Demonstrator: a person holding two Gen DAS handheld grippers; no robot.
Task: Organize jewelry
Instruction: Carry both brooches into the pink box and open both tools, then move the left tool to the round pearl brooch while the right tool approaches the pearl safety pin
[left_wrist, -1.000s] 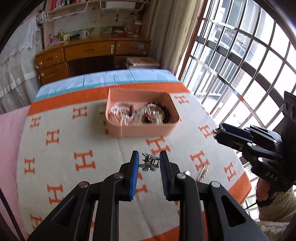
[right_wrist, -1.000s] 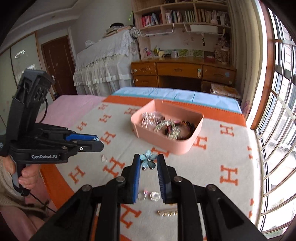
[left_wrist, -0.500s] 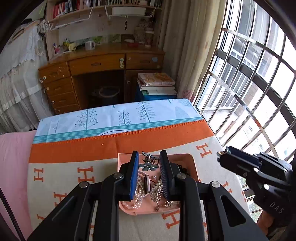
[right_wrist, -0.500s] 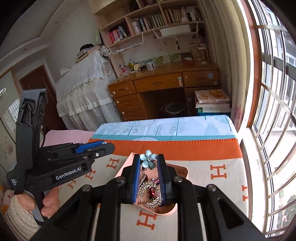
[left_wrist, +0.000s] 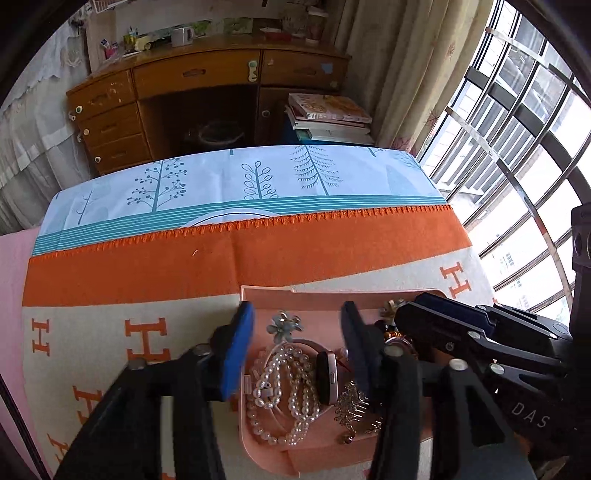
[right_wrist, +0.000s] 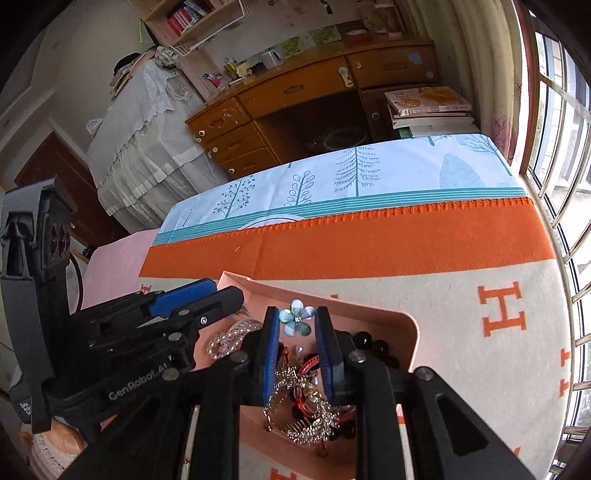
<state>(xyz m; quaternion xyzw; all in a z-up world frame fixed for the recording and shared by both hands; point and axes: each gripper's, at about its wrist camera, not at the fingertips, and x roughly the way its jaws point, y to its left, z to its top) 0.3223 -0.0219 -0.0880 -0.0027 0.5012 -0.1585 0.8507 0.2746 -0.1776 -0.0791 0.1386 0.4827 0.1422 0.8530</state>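
A pink tray (left_wrist: 258, 295) on the orange-and-cream blanket holds pearl strands (left_wrist: 280, 391), a rhinestone comb (right_wrist: 306, 410) and dark beads (right_wrist: 373, 347). My left gripper (left_wrist: 297, 332) is open over the tray's left part. A silver flower clip (left_wrist: 284, 325) lies loose in the tray between its fingers. My right gripper (right_wrist: 294, 328) is shut on a blue flower clip (right_wrist: 295, 322) and holds it over the tray's right part (right_wrist: 406, 325). Each gripper shows in the other's view, side by side over the tray.
The blanket (left_wrist: 147, 266) with orange H letters covers the bed, with a tree-print sheet (left_wrist: 240, 177) beyond it. A wooden desk (left_wrist: 207, 85) and stacked books (left_wrist: 328, 118) stand behind. Barred windows (left_wrist: 517, 147) run along the right.
Both grippers moved forward from the blanket's near part to over the pink tray. My left gripper opened and dropped the silver flower clip into the tray. My right gripper still holds the blue clip.
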